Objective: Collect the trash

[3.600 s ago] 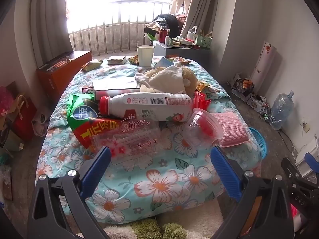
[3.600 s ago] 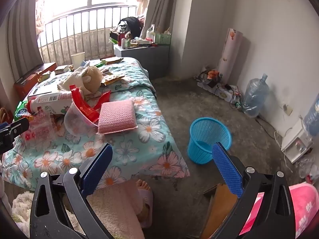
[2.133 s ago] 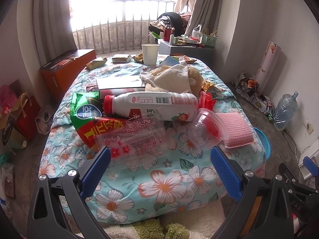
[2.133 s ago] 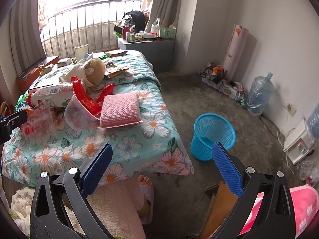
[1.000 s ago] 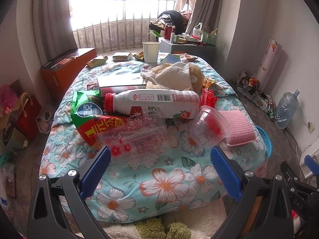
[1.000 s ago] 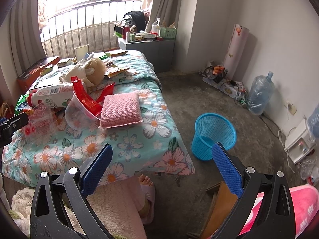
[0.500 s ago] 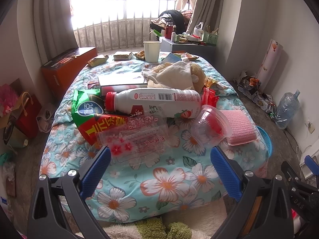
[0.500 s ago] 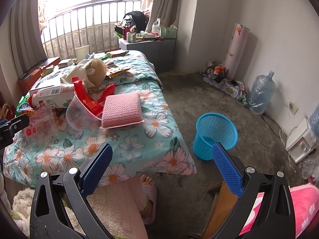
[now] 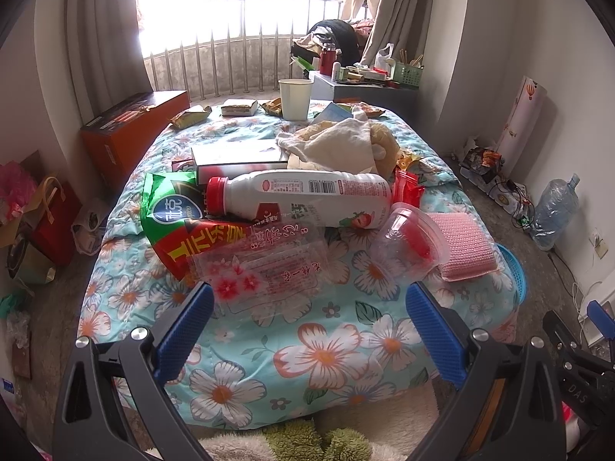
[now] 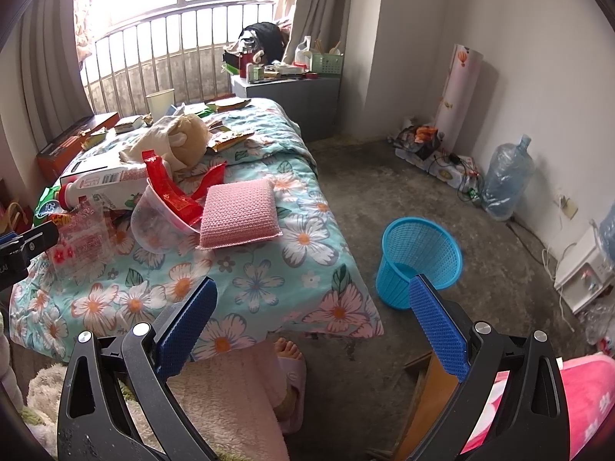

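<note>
Litter on a bed (image 9: pixel 330 349) spread with a flowered cover, before any pickup. Nearest the left gripper (image 9: pixel 307 326) lies a clear printed plastic tray (image 9: pixel 265 269), resting partly on a green and red snack bag (image 9: pixel 180 223); a white bottle (image 9: pixel 303 196) with a red cap lies on its side behind them. To the right, a clear plastic cup (image 9: pixel 407 246) holding a red wrapper leans against a pink pad (image 9: pixel 461 246). Further back stand a paper cup (image 9: pixel 295 98) and smaller wrappers. A blue basket (image 10: pixel 419 253) stands on the floor just beside the bed, apparently the destination. The right gripper (image 10: pixel 311 322) hangs over the bed's foot; a person's foot in a slipper shows below it.

Both sets of jaws are spread wide and hold nothing. Judged step: approach to the first item. The next move likely calls for lowering the left jaws around the tray, which is thin and may flex.

The tray's far edge blurs into the bag beneath. The left view crops the basket, and its contents are not discernible.
</note>
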`<state>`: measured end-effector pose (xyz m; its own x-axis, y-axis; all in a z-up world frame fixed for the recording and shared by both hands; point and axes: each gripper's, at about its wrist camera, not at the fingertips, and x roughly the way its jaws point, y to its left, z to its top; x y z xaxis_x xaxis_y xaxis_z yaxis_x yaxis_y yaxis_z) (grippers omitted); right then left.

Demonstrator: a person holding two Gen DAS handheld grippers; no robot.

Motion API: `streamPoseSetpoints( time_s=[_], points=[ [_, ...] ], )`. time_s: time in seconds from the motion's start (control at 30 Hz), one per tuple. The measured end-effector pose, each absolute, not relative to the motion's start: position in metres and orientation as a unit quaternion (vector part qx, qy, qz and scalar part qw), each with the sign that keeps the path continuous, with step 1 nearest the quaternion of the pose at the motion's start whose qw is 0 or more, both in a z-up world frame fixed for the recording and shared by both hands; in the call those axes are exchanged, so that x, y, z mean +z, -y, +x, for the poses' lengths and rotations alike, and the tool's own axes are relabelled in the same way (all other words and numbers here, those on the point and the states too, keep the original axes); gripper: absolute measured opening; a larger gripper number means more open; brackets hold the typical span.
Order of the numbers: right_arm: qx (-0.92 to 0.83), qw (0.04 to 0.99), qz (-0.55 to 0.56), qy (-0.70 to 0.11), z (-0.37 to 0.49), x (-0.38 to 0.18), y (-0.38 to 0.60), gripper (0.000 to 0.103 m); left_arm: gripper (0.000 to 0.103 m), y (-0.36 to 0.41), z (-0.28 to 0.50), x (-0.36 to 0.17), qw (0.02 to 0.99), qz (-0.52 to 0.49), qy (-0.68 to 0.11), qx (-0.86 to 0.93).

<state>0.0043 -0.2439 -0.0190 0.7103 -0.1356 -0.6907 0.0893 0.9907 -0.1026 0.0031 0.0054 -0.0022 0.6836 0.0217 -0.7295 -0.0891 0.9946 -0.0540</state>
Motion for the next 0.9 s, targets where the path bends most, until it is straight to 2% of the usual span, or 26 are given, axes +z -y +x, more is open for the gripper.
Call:
streamPoseSetpoints(
  time_s=[0.3, 0.57, 0.9],
  points=[
    [-0.047, 0.926, -0.012, -0.374, 0.01, -0.017, 0.223, 0.096, 0.097, -0.023, 0.004, -0.012, 0.917, -0.048, -0.395, 0.014],
    [-0.018, 0.931, 0.047, -0.362, 0.029, -0.016, 0.199, 0.096, 0.097, -0.07, -0.01, -0.018, 0.947, -0.029, -0.318, 0.023],
    [-0.002, 0.909, 0.123, -0.399, 0.066, -0.025, 0.222, 0.096, 0.097, -0.109, -0.002, -0.025, 0.947, -0.066, -0.302, -0.082]
  ],
)
